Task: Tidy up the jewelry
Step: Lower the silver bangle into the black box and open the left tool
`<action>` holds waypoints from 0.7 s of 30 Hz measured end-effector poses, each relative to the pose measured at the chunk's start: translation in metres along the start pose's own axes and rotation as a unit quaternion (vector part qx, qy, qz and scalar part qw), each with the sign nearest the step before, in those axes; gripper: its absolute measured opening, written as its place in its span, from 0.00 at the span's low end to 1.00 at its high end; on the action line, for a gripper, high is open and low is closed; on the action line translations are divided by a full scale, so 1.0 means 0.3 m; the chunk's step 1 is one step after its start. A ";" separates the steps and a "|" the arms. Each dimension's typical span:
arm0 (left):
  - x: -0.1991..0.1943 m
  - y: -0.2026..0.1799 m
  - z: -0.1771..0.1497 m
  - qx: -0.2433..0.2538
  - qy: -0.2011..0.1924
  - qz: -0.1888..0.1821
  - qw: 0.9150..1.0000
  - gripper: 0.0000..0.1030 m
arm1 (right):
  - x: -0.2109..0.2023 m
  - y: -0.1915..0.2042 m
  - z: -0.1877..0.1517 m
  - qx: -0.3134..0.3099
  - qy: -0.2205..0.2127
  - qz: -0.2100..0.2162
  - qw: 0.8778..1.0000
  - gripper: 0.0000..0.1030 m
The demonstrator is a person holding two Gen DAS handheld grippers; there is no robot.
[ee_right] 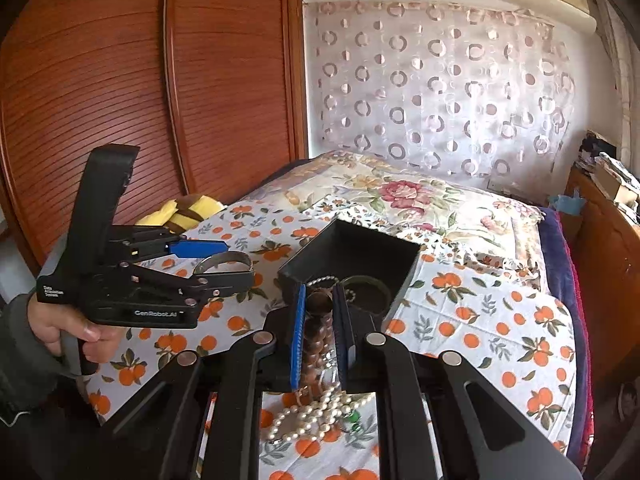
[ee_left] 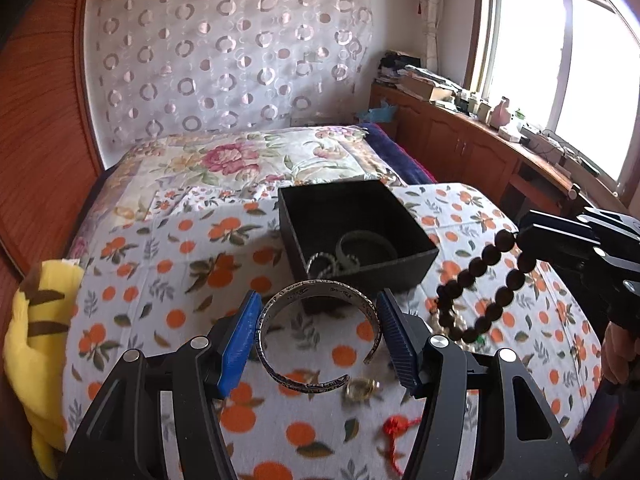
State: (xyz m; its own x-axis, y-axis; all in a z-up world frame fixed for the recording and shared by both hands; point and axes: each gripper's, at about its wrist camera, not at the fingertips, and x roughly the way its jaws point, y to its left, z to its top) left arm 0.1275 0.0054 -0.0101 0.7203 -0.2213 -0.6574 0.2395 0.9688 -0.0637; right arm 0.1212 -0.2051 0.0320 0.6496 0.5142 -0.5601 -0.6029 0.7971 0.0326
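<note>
I've got both loaded: left gripper [ee_left: 318,334] pinching the silver cuff [ee_left: 320,320], right gripper [ee_right: 320,334] clamped on the dark bead bracelet [ee_left: 486,286]. Black box [ee_left: 356,236] at twelve o'clock; carry over, release inside.

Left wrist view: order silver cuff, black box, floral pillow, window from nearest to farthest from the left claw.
1. Silver cuff: held between the left claw fingers, above the bed.
2. Black box: just ahead on the orange-print sheet, slightly right.
3. Floral pillow: beyond the box, at the bed's head.
4. Window: far right, past the cabinets.
</note>
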 end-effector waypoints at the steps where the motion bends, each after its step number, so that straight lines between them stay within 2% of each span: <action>1: 0.009 -0.005 0.016 0.002 -0.001 0.000 1.000 0.55 | -0.001 -0.005 0.005 0.000 -0.001 -0.002 1.000 0.15; 12: 0.115 -0.041 0.159 0.013 -0.003 0.001 1.000 0.55 | 0.012 -0.094 0.068 0.003 -0.015 -0.030 0.999 0.15; 21: 0.216 -0.040 0.185 0.003 0.022 0.000 1.000 0.55 | 0.056 -0.171 0.114 0.024 -0.021 -0.042 0.999 0.15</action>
State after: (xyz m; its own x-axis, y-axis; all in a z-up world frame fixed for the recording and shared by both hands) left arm 0.2074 -0.0267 -0.0103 0.6911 -0.2152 -0.6899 0.2433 0.9682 -0.0583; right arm 0.1789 -0.2264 0.0493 0.7162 0.4570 -0.5274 -0.5234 0.8517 0.0273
